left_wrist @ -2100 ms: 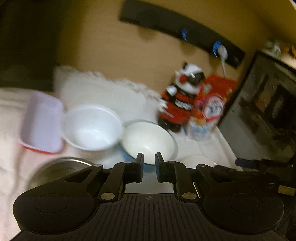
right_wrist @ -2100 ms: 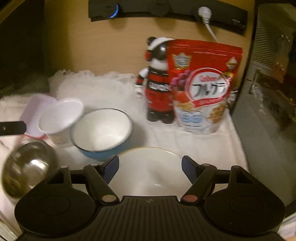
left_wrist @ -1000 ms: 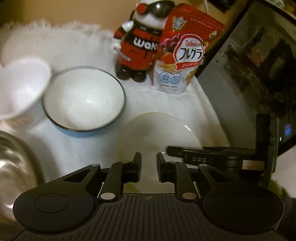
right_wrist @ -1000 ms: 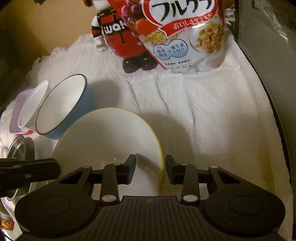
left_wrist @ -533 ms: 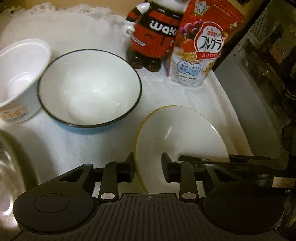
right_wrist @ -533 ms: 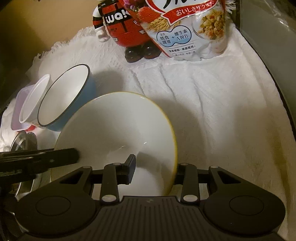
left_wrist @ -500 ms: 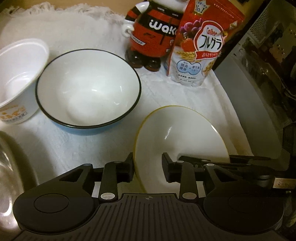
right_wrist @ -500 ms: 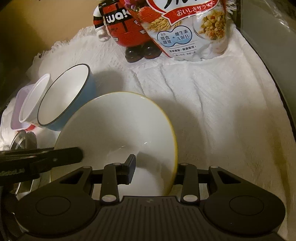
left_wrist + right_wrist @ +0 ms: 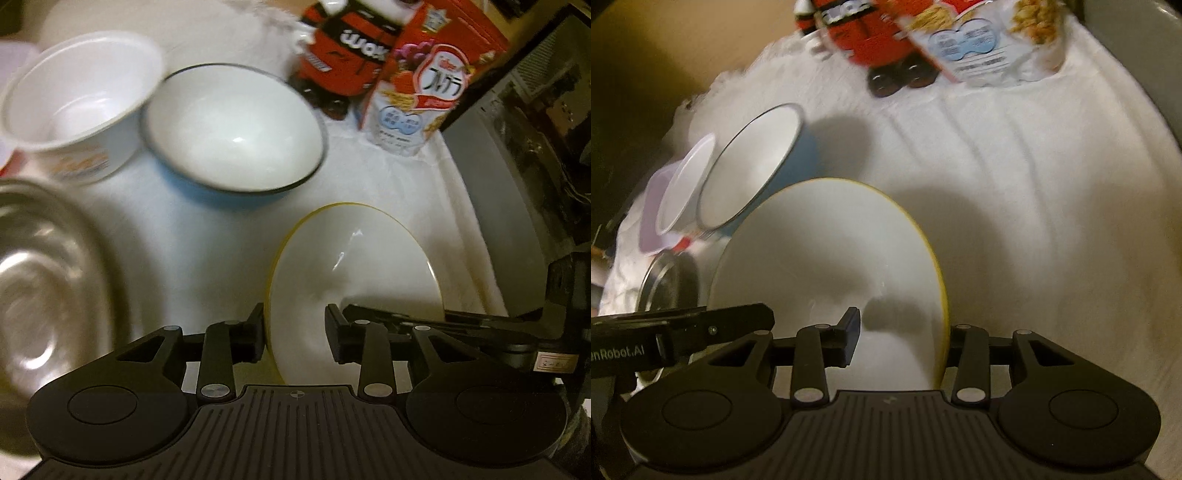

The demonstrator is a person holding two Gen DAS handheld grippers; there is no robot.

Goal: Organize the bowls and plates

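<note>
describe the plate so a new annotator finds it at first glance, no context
Start at the white cloth that covers the counter, with a red cereal bag at the back. In front of a row of bowls, nearest the cameras, lies the plate, its edges between the fingers of both grippers. It is the only shallow, wide dish, white with a thin yellow rim; the bowl with a blue outside beside it is deep and dark-rimmed.

plate [image 9: 354, 254]: white, thin yellow rim
enamel bowl [image 9: 232, 125]: white inside, blue outside, dark rim
steel bowl [image 9: 40, 280]: shiny silver
cloth [image 9: 1015, 177]: white
</note>
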